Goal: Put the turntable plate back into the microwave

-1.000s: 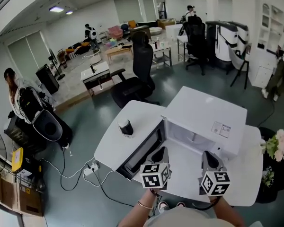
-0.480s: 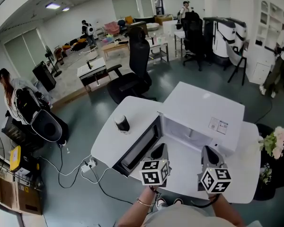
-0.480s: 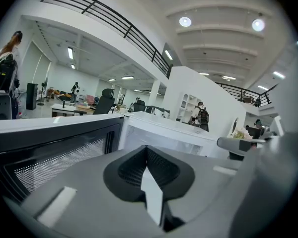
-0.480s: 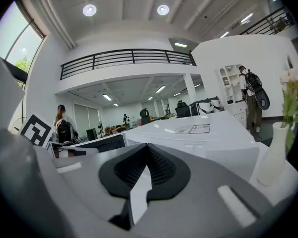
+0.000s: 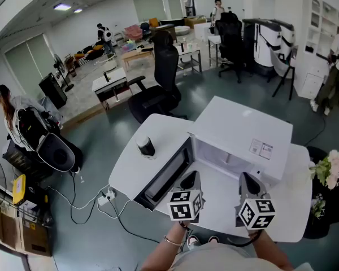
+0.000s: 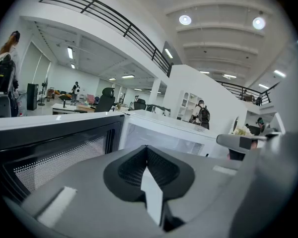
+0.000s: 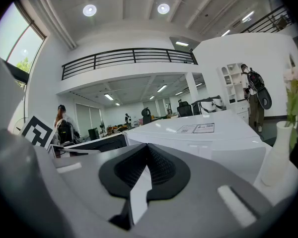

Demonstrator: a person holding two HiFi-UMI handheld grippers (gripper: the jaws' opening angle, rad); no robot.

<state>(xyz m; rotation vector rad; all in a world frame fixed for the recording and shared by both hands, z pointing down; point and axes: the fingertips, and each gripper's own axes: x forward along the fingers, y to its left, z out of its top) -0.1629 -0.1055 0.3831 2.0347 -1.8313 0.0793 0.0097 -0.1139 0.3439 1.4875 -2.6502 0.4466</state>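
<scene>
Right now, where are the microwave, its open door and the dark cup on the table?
microwave (image 5: 243, 126), head view, on its white top.
microwave door (image 5: 168, 176), head view, on its dark window.
dark cup (image 5: 147, 149), head view, on its side.

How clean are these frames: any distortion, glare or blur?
Head view: sharp, evenly lit, fisheye bends the room around the microwave. Left gripper view: dark round vignette, ceiling lights flare slightly. Right gripper view: same vignette, window at upper left washed out.

1 table (image 5: 130, 168) bears 1 microwave (image 5: 243, 131), 1 cup (image 5: 146, 145), 1 vase (image 7: 277, 162).
</scene>
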